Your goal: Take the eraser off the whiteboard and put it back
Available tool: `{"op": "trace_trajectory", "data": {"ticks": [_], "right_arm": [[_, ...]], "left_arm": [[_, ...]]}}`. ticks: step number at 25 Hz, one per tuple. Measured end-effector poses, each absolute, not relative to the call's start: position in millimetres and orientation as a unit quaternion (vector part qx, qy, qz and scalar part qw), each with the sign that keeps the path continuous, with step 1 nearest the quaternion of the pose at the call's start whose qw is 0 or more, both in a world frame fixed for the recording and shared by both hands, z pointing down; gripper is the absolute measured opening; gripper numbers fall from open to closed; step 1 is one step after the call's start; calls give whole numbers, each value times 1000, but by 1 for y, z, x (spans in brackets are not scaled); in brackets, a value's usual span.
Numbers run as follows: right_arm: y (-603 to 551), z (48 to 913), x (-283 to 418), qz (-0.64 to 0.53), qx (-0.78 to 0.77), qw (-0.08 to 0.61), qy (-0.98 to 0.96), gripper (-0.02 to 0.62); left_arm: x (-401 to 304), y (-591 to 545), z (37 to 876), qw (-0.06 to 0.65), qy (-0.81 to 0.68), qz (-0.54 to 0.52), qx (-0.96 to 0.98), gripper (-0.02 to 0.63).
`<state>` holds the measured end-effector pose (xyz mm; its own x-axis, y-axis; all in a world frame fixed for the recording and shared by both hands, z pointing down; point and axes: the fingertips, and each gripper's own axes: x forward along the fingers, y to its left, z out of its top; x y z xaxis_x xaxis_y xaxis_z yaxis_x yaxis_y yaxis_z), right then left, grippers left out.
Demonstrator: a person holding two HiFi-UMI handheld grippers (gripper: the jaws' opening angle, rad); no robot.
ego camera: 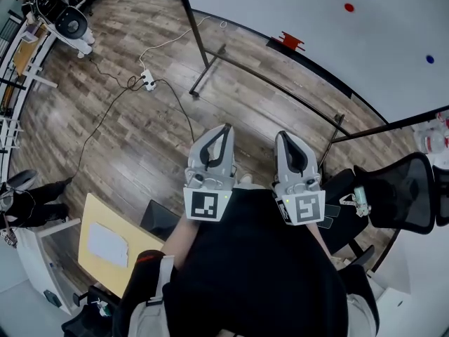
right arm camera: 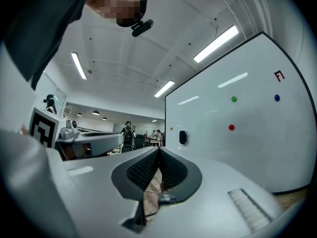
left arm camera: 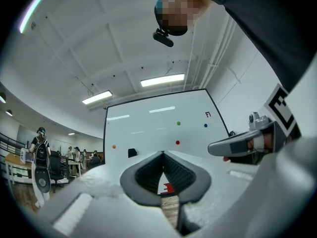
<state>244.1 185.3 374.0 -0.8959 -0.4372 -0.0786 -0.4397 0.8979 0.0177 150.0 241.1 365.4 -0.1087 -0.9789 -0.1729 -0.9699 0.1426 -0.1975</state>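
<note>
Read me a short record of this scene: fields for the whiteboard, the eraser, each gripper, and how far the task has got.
whiteboard: upright, ahead of both grippers
eraser: black, on the whiteboard, apart from both grippers
markers on board: red magnet, green magnet, blue magnet
left gripper: jaws together, nothing between them
right gripper: jaws together, nothing between them
task stage: eraser not yet taken
</note>
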Motion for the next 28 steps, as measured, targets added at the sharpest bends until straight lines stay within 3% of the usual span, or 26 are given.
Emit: {"op": "trace_trajectory", "data": {"ticks": [28], "right_arm": [[51,380,142,6,-265,24,964,2]], "left_arm": [[44,85,366,141,724,-2,-675,2]]}}
